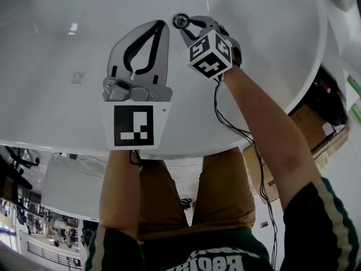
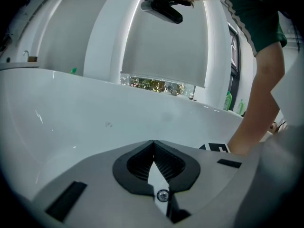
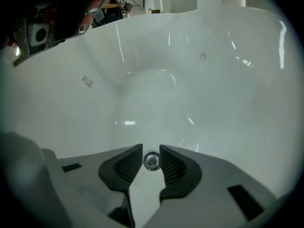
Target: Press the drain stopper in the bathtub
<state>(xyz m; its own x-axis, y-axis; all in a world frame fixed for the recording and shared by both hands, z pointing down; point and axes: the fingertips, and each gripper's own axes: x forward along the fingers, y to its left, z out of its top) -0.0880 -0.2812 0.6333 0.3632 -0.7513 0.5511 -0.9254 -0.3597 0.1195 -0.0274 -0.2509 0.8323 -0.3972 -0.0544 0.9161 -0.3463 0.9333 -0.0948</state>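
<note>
Person: dark green shirt with striped sleeves (image 1: 318,224) at 6 o'clock, both arms stretched over the tub rim.
Tub: glossy white bathtub (image 1: 265,66) fills the upper frame; no water shows in it.
Left gripper: grey two-jaw left gripper (image 1: 162,22) at the drain's 8 o'clock, jaws clenched tip to tip on nothing.
Right gripper: grey right gripper (image 1: 185,28) pointing steeply down, its marker cube (image 1: 210,53) at the drain's 4 o'clock, jaws released.
Stopper: small round chrome drain stopper (image 1: 180,20) on the tub floor at 12 o'clock, framed in the gap between the right jaws, which do not pinch it.
Progress: the tool is lined up on the stopper. Whether the stopper is already pushed down cannot be told, and no press is under way.
</note>
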